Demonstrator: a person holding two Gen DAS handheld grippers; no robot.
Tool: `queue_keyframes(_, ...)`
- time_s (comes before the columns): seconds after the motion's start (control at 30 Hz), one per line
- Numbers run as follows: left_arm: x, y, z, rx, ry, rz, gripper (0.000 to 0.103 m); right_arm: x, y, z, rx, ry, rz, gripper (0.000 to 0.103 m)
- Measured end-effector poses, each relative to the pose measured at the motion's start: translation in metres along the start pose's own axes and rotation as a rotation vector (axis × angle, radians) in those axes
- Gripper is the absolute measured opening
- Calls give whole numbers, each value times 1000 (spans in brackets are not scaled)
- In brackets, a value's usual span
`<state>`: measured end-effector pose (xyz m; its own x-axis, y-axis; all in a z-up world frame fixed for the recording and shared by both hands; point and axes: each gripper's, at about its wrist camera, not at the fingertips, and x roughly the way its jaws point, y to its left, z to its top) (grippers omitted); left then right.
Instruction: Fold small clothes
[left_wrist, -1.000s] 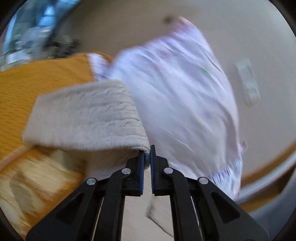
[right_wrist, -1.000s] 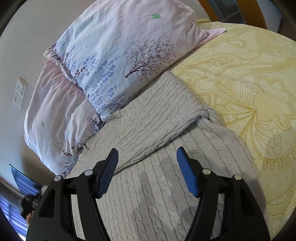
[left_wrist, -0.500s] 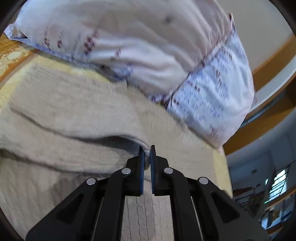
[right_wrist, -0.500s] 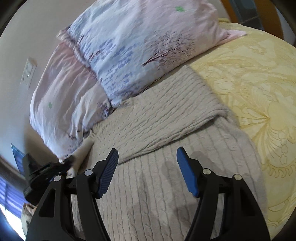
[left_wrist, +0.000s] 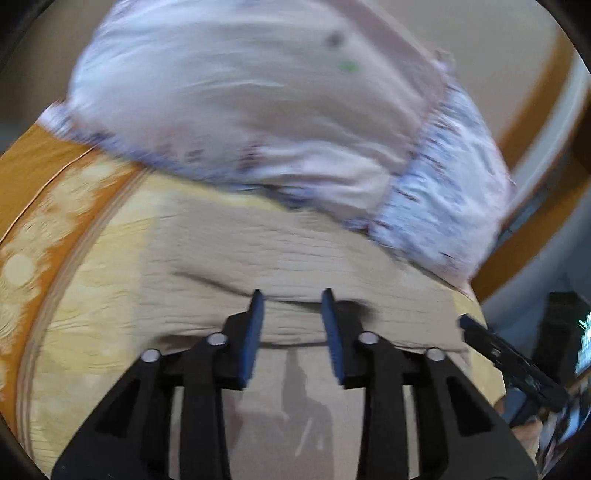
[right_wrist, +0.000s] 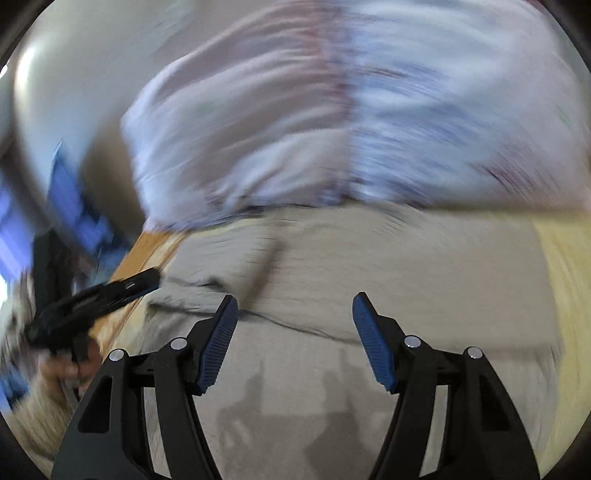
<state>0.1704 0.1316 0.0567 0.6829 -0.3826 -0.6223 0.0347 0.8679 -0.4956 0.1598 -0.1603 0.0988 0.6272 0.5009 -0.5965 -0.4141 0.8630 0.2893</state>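
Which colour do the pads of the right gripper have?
Blue. The ribbed pads of the right gripper show best in the right wrist view.

Both tools share one build. The left gripper (left_wrist: 291, 325) has matte black plastic arms with triangular cut-outs, four round silver screw heads set behind the fingers, and flat blue ribbed pads on the inner faces of its fingers (left_wrist: 253, 332). The right gripper (right_wrist: 293, 339) shows the same black frame, silver screws and blue ridged pads on its fingers (right_wrist: 371, 339).
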Motion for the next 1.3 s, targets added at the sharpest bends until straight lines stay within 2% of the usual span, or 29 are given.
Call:
queue_keyframes(0.13,6,35,1,-87,32,50,21,38,59,14,-218,7,73,64)
queue_keyframes(0.23,14,51,-3,-128,74,52,18,70,88,18,-318,52,111,54)
queue_keyframes(0.3,19,56,-5,-134,96,62,16,93,102,17,-377,91,101,47)
queue_keyframes(0.37,19,57,-7,-123,95,77,13,111,110,16,-410,127,96,42)
queue_keyframes(0.5,20,62,-6,-131,102,71,11,141,119,11,-454,188,78,42)
queue_keyframes(0.7,21,63,-7,-131,101,63,9,165,134,2,-523,212,15,40)
queue_keyframes(0.77,21,64,-6,-129,104,63,8,168,133,-1,-529,193,-9,23)
queue_keyframes(0.8,21,64,-7,-131,104,62,8,167,129,1,-500,182,-2,18)
queue_keyframes(0.83,21,65,-7,-134,104,61,7,166,124,4,-463,177,12,6)
queue_keyframes(0.9,21,65,-7,-138,105,62,7,161,112,11,-368,157,46,6)
queue_keyframes(1.1,21,63,-8,-130,104,70,7,92,50,30,-61,-54,55,6)
queue_keyframes(1.17,21,63,-7,-129,106,68,7,54,15,26,79,-133,33,6)
queue_keyframes(1.3,21,64,-7,-129,107,63,7,12,-46,-4,325,-166,-27,6)
